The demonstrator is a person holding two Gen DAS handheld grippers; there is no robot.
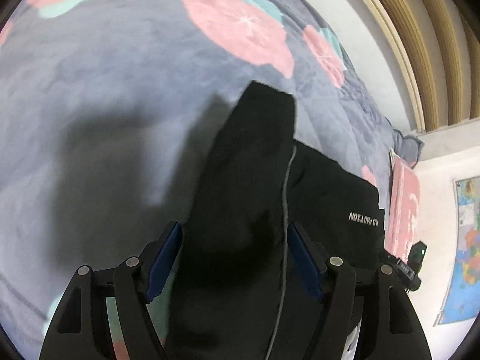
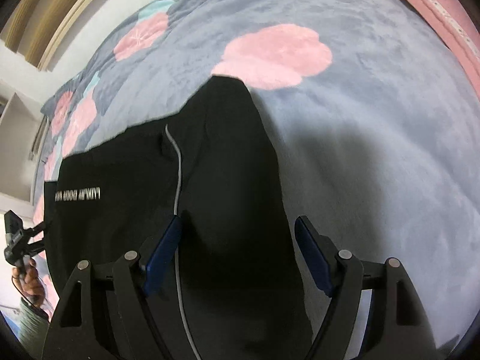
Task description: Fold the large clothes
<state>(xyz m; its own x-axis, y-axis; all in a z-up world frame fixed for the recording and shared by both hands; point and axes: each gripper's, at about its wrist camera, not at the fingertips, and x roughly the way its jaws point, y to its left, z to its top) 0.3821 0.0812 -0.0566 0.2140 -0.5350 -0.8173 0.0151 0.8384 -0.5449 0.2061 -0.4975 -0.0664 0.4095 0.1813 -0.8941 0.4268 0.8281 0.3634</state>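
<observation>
A large black garment (image 1: 249, 180) with white lettering and a grey drawstring lies on the blue-grey floral bedspread (image 1: 120, 75). My left gripper (image 1: 234, 234) is open, its blue pads on either side of a folded black strip of the garment. In the right wrist view the same garment (image 2: 216, 165) lies spread toward the left. My right gripper (image 2: 238, 231) is open with the garment's edge and white cord between its jaws. The other gripper (image 2: 18, 240) and the hand that holds it show at the far left.
The bedspread (image 2: 375, 120) has pink flowers and extends far on all sides. A pink pillow or blanket edge (image 2: 444, 15) lies at the upper right. A wooden door frame (image 1: 420, 45) and a wall map (image 1: 465, 255) stand beyond the bed.
</observation>
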